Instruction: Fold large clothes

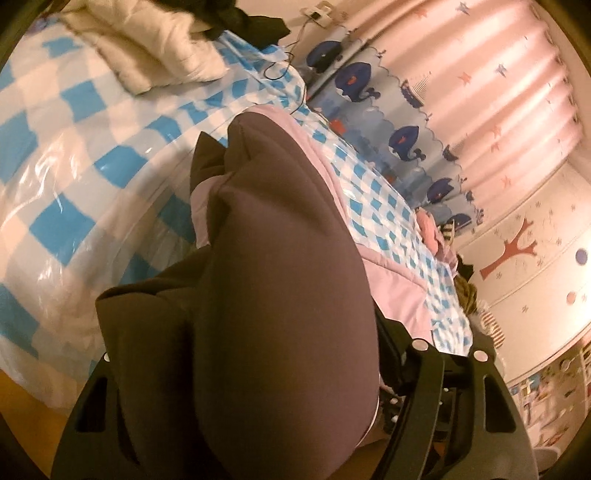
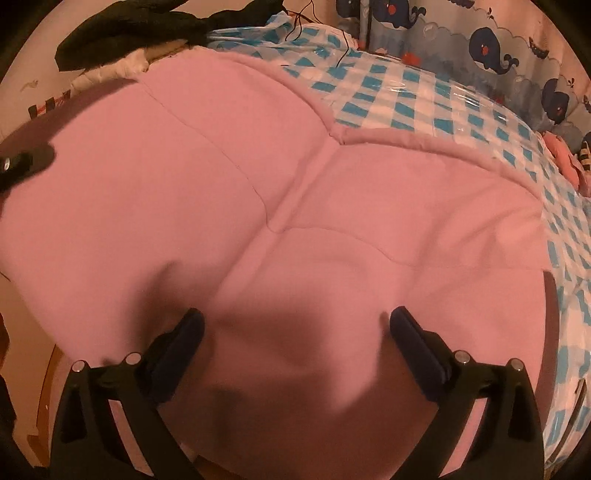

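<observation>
A large pink padded garment (image 2: 295, 206) lies spread over the blue-and-white checked bed cover (image 2: 424, 107). My right gripper (image 2: 295, 332) is open, its two fingers just above the pink cloth near its front edge, holding nothing. In the left wrist view a thick fold of the same garment, its dark brown side (image 1: 258, 314) outward and pink lining (image 1: 388, 280) showing, fills the space between the fingers of my left gripper (image 1: 255, 369). The fold hides the left fingertips. The left gripper also shows at the left edge of the right wrist view (image 2: 22, 164).
A white pillow (image 1: 155, 55) and dark clothes (image 2: 140, 26) lie at the head of the bed. A black cable (image 1: 284, 62) trails over the cover. A whale-print curtain (image 2: 491, 40) hangs along the far side. Small pink items (image 2: 565, 158) lie by the bed's far edge.
</observation>
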Demonstrator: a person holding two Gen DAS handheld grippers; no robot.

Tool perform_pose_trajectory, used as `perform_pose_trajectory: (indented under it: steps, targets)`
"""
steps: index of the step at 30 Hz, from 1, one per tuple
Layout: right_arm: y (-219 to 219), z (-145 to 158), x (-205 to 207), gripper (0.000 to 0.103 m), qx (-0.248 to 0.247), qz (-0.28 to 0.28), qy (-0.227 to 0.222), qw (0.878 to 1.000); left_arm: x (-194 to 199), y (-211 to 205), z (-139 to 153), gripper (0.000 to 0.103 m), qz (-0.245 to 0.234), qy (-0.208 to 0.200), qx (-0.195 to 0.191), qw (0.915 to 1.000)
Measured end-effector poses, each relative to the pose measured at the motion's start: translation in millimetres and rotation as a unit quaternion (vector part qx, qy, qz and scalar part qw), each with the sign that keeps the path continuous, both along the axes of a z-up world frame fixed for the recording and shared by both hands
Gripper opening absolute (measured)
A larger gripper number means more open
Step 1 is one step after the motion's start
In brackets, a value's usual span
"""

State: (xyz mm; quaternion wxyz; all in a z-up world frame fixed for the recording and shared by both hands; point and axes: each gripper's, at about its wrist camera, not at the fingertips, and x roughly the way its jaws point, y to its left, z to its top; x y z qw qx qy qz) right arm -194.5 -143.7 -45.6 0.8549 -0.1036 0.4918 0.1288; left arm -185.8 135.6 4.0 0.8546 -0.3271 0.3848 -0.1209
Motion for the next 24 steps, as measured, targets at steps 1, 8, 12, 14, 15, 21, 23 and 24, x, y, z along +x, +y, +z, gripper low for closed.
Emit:
perform_pose_trajectory:
  steps: [1, 8, 12, 14, 15, 21, 23, 24]
  targets:
    - [2, -10, 2, 0.097, -0.010, 0.003, 0.006, 1.000, -1, -3, 1, 0.067, -0.003, 0.001, 0.003, 1.0000]
    - [-2, -2, -2, 0.097, -0.002, 0.014, 0.007, 1.000, -7, -36, 29, 0.066, -0.022, -0.027, 0.053, 0.9980]
    - [-26, 11, -17, 0.097, 0.082, 0.014, 0.002, 0.997, -4, -58, 47, 0.065, -0.036, -0.039, 0.099, 0.9937]
    - [-51, 21, -26, 0.097, 0.153, 0.006, -0.003, 0.988, -3, -74, 57, 0.065, -0.046, -0.048, 0.130, 0.9894]
    - [-65, 27, -32, 0.097, 0.180, -0.002, -0.012, 0.984, -3, -82, 61, 0.065, -0.050, -0.053, 0.144, 0.9870]
    - [-140, 52, -52, 0.097, 0.283, -0.051, -0.054, 0.956, -9, -135, 85, 0.065, -0.081, -0.083, 0.209, 0.9711]
    - [-165, 53, -54, 0.097, 0.304, -0.073, -0.057, 0.948, -11, -154, 91, 0.065, -0.093, -0.092, 0.222, 0.9663]
    - [-177, 51, -54, 0.097, 0.317, -0.083, -0.054, 0.943, -11, -161, 93, 0.065, -0.098, -0.096, 0.225, 0.9648]
